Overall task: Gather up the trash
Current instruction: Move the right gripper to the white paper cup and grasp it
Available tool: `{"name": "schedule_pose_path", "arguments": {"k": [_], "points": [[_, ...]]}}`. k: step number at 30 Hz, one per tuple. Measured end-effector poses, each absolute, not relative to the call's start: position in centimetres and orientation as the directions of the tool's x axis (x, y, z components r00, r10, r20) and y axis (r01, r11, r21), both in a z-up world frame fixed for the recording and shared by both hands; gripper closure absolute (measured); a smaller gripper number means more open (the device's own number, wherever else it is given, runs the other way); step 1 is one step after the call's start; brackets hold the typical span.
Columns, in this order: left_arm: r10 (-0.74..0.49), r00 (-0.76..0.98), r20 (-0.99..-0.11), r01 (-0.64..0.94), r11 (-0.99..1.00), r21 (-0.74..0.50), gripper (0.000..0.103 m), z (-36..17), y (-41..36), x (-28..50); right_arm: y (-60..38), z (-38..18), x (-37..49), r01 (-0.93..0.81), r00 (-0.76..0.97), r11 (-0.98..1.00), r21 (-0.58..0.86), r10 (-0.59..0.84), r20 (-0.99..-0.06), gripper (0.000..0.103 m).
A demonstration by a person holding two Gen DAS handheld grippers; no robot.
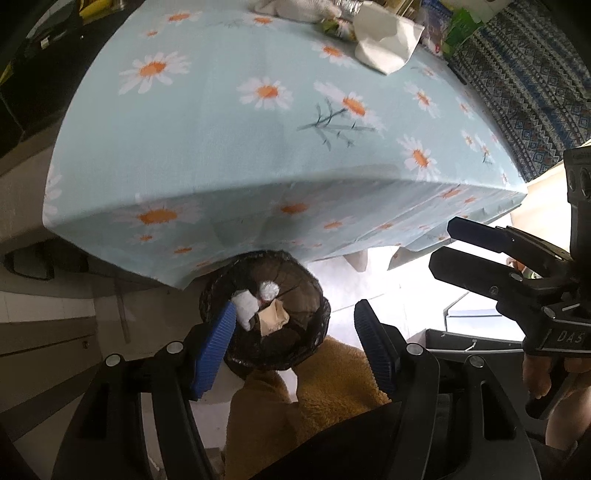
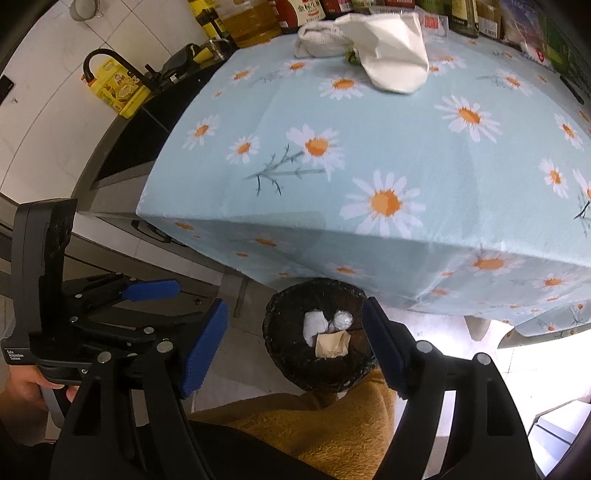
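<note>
Both hand-held grippers, left point(image 1: 295, 347) and right point(image 2: 295, 343), agape, empty, above trash bin point(image 2: 284, 354) holding wrappers point(image 2: 330, 343); daisy-cloth worktop point(image 2: 369, 147) beyond, white paper point(image 2: 391, 55) atop.

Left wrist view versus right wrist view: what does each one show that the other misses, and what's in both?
Only the left wrist view shows the patterned blue textile beyond the table and the right gripper.

Only the right wrist view shows the faucet, the yellow oil jug, the bottles and the left gripper.

Both show the daisy tablecloth, the white paper, the towel, and the bin holding trash.
</note>
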State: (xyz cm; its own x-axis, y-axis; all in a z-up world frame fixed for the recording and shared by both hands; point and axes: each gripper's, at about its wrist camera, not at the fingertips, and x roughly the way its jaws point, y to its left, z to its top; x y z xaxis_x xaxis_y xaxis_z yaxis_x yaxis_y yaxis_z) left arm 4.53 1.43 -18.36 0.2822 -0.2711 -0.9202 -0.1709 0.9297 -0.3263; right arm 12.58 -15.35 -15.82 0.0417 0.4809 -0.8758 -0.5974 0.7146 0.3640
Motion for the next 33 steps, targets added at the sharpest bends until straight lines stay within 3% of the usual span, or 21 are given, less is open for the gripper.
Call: {"name": "schedule_pose_path", "arguments": {"k": [14, 18, 33], "points": [[-0.264, 0.405, -0.875, -0.147, 0.926, -0.347, 0.038, -13.1, 1.0, 8.7, -17.3, -11.4, 17.4, -0.618, 0.161, 0.705, 0.348, 0.546, -0.822, 0.029], [-0.249, 0.428, -0.869, -0.149, 0.929, -0.340, 0.038, -12.2, 0.7, 10.0, -17.7, -10.7, 19.8, -0.622, 0.192, 0.709, 0.333, 0.551, -0.812, 0.018], [-0.173, 0.484, -0.858, -0.230, 0.921, -0.315, 0.038, -10.3, 0.5, 13.4, -16.8, -11.1, 27.8, -0.654, 0.192, 0.688, 0.316, 0.554, -0.810, 0.017]]}}
